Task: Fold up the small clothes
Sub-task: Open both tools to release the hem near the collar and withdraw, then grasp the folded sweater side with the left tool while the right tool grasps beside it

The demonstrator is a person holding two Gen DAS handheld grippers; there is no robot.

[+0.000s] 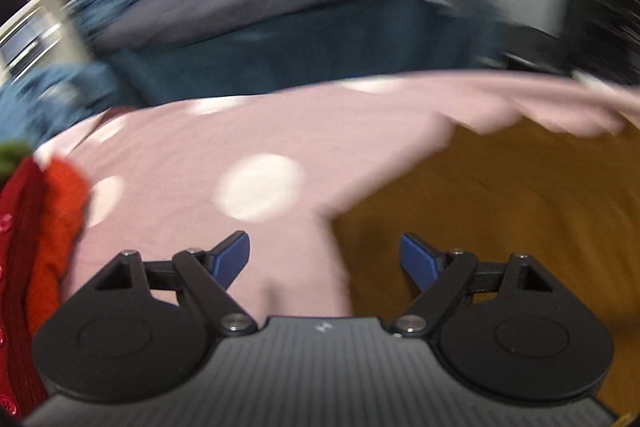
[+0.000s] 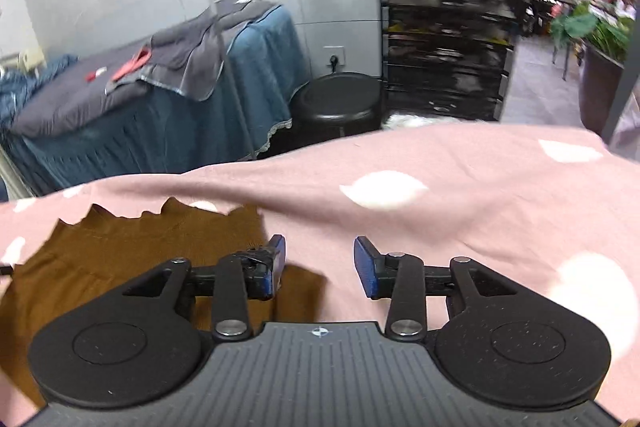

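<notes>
Now my left tongs (image 1: 325, 259) gape wide and empty over the edge of the mustard garment (image 1: 500, 195), which lies on the pink spotted cloth (image 1: 192, 155). My right tongs (image 2: 319, 261) are parted too, empty, above its right edge.

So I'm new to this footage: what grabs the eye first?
The pink white-dotted cloth fills the foreground in both views. A mustard-brown garment lies on it, below the open right claw. A red knit lies left of the open left claw.
</notes>
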